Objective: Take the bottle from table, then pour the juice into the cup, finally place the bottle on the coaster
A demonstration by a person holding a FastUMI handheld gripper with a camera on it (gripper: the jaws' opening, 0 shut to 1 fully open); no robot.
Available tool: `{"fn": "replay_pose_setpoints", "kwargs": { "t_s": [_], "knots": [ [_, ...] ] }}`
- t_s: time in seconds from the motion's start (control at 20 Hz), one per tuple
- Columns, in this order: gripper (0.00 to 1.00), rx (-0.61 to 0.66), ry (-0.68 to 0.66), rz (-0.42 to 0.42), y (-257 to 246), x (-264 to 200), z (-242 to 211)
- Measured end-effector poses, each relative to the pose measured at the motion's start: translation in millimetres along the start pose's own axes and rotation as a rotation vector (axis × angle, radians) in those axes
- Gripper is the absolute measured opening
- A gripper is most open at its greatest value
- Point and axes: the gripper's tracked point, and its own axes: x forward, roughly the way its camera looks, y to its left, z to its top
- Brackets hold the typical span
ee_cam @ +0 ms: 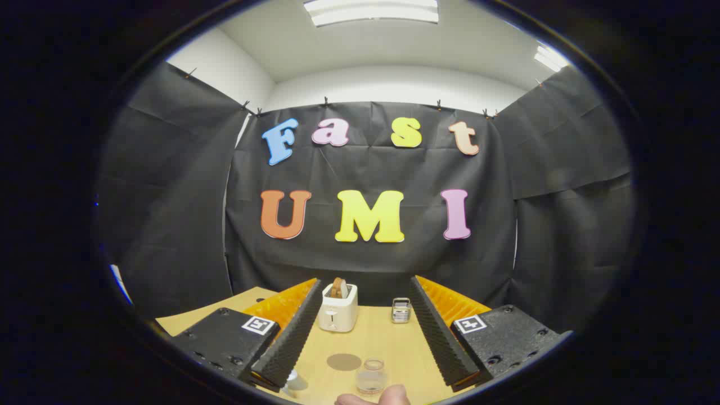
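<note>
my claw spread wide, gripping nothing, above the light wooden counter. clear glass cup and round grey coaster lie between fingers; white toaster beyond.

Black cloth hangs across the booth ahead of me, pinned along its top edge with small clips, creased in places. More black cloth panels close in both sides. Above the cloth, white wall and a white ceiling. Two ceiling light panels lit: one overhead ahead, another off to my right. Below, a light wooden table runs up to the cloth wall. Lighting even, no strong shadows.
</note>
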Motion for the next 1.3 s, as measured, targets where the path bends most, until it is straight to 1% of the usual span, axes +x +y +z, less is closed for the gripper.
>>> {"fn": "replay_pose_setpoints", "kwargs": {
  "t_s": [0.95, 1.2, 1.3],
  "knots": [
    [1.0, 0.004, 0.013, -0.006, -3.3, 3.9, -4.9],
    [1.0, 0.003, 0.026, 0.02, 2.9, 8.7, -13.3],
    [1.0, 0.003, 0.024, 0.018, -0.3, 11.4, -16.1]
  ]
}}
